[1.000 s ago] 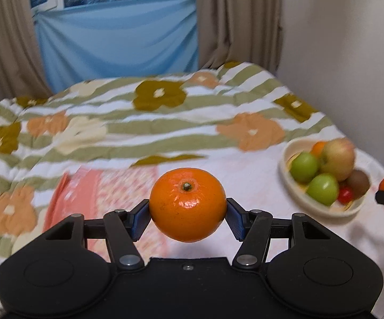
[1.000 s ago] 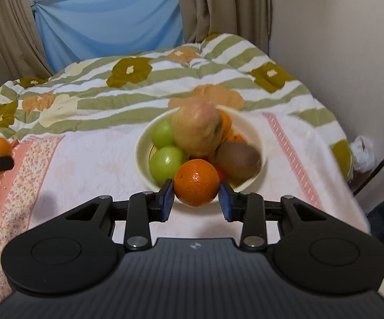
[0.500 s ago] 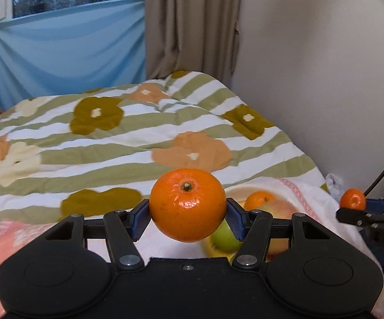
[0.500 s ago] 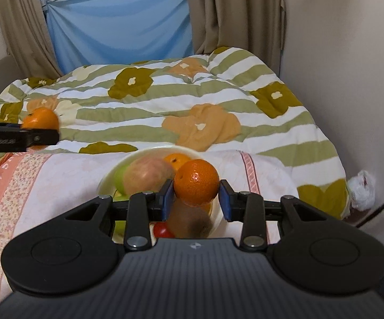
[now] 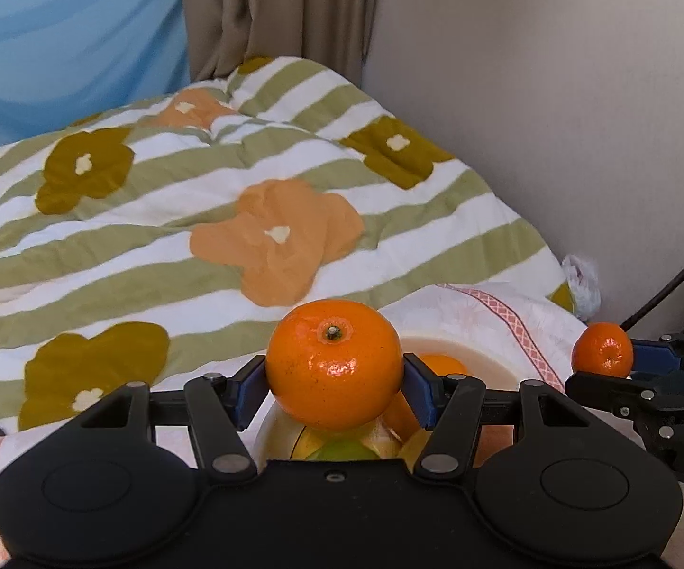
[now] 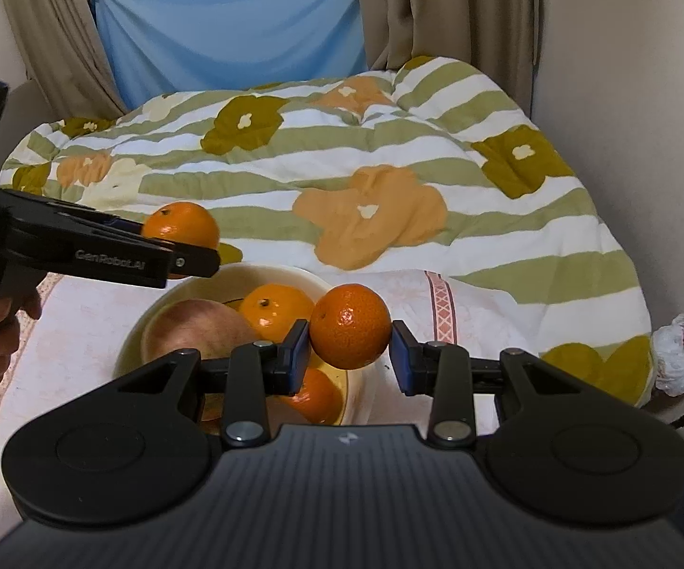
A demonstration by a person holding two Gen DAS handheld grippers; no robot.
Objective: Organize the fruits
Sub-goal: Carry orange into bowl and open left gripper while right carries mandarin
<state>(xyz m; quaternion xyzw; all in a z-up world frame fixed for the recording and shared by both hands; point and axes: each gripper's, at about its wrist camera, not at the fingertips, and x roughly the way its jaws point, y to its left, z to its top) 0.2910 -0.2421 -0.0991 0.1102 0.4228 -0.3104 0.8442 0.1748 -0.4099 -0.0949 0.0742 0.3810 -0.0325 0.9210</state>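
Already both sets of jaws are loaded. The left gripper point(image 5: 334, 381) has its blue-padded jaws clamped on a large round orange mandarin point(image 5: 333, 362), stem end facing the camera. Directly below and just beyond those jaws sits the cream ceramic fruit bowl point(image 5: 477, 348), with a green fruit point(image 5: 342, 450) and another orange point(image 5: 436, 362) showing under the held one.

The right gripper point(image 6: 349, 348) pinches a smaller round orange tangerine point(image 6: 350, 325); the left pad touches it, though a sliver of gap seems to show at the right pad, so this grip looks lighter. From these jaws the same bowl point(image 6: 171, 296) lies below and to the left, holding a reddish apple point(image 6: 195, 332) and more oranges.

Judging by this, the left jaws are nearer to centred over the bowl, so a straight descent and release suits them; the right jaws need a leftward shift first. Everything rests on a floral striped bedspread point(image 6: 389, 151).
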